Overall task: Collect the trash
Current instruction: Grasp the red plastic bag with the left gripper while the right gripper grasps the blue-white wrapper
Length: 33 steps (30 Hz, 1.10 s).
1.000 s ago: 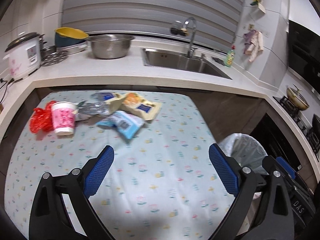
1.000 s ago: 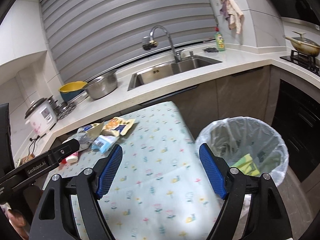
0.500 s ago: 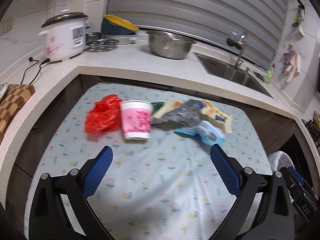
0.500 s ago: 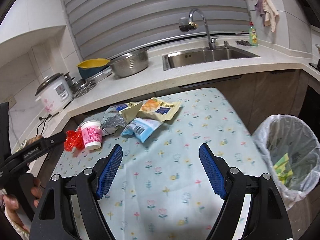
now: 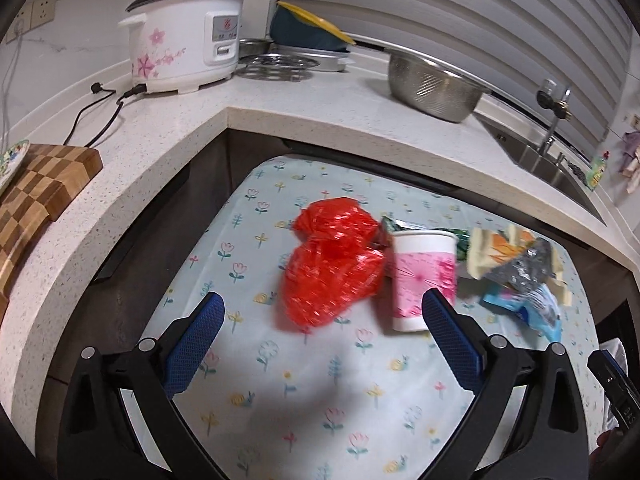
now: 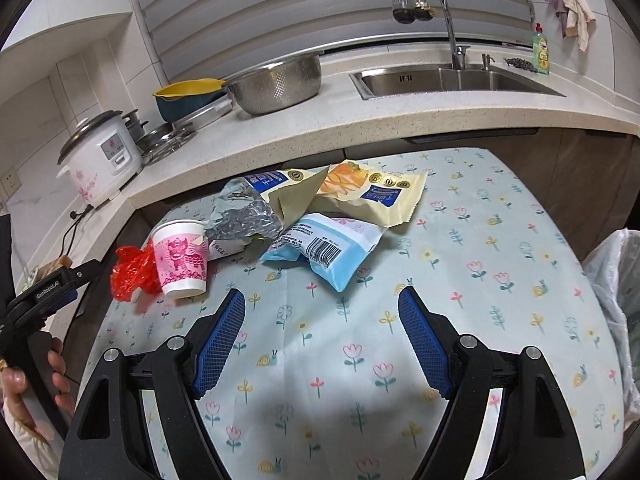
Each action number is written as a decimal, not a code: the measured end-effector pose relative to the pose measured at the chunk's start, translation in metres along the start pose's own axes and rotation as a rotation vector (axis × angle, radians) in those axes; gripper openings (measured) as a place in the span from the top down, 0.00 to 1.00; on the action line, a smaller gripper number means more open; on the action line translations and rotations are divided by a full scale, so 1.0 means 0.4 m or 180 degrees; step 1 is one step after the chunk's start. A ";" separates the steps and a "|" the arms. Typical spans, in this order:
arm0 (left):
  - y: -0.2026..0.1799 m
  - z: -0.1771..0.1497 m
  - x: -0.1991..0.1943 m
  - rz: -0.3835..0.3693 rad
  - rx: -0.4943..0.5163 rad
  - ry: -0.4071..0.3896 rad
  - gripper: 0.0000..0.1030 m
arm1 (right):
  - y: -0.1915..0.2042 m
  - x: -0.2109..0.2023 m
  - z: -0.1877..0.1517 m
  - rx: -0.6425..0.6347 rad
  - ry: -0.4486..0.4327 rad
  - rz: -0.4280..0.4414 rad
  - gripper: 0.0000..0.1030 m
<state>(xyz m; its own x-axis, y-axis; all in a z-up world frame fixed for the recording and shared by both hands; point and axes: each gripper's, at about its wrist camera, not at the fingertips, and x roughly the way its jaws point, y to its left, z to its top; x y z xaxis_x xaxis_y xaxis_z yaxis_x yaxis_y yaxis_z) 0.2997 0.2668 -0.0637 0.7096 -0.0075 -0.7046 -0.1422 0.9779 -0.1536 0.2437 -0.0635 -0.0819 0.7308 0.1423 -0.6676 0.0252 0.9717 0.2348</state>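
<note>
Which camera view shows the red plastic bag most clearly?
The left wrist view: the red plastic bag lies whole and central, ahead of the open left claw. In the right wrist view, the pink cup partly hides it.

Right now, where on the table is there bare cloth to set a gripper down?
Free: the near floral tablecloth in front of both grippers, and its right side toward the white-lined bin. Crowded: far-left, around the red plastic bag, pink paper cup and light-blue wrapper.

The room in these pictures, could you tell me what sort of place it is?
Most likely a home kitchen: a stainless steel sink with a curved tap, a white flowered rice cooker, and a perforated steel colander bowl on the speckled countertop.
</note>
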 end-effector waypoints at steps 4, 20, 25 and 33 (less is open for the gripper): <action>0.019 0.011 0.062 -0.0014 -0.0029 0.0068 0.08 | 0.008 0.058 0.008 0.0009 0.0056 -0.0032 0.26; 0.012 0.017 0.157 -0.0301 -0.0025 0.0223 0.72 | -0.006 0.189 0.027 0.0022 0.0174 -0.0104 0.26; 0.017 0.017 0.129 -0.0271 -0.0038 0.0148 0.77 | -0.011 0.216 0.038 0.0038 0.0162 -0.0112 0.26; 0.003 0.028 0.060 -0.0266 -0.0063 0.0005 0.77 | -0.012 0.217 0.039 0.0045 0.0214 0.0000 0.61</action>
<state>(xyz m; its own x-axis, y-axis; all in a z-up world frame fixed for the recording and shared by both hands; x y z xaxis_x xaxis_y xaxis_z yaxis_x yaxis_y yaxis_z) 0.3242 0.2701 -0.0733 0.7185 -0.0892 -0.6898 -0.0961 0.9695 -0.2254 0.3176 -0.0587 -0.1301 0.6833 0.1552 -0.7134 0.0352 0.9690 0.2445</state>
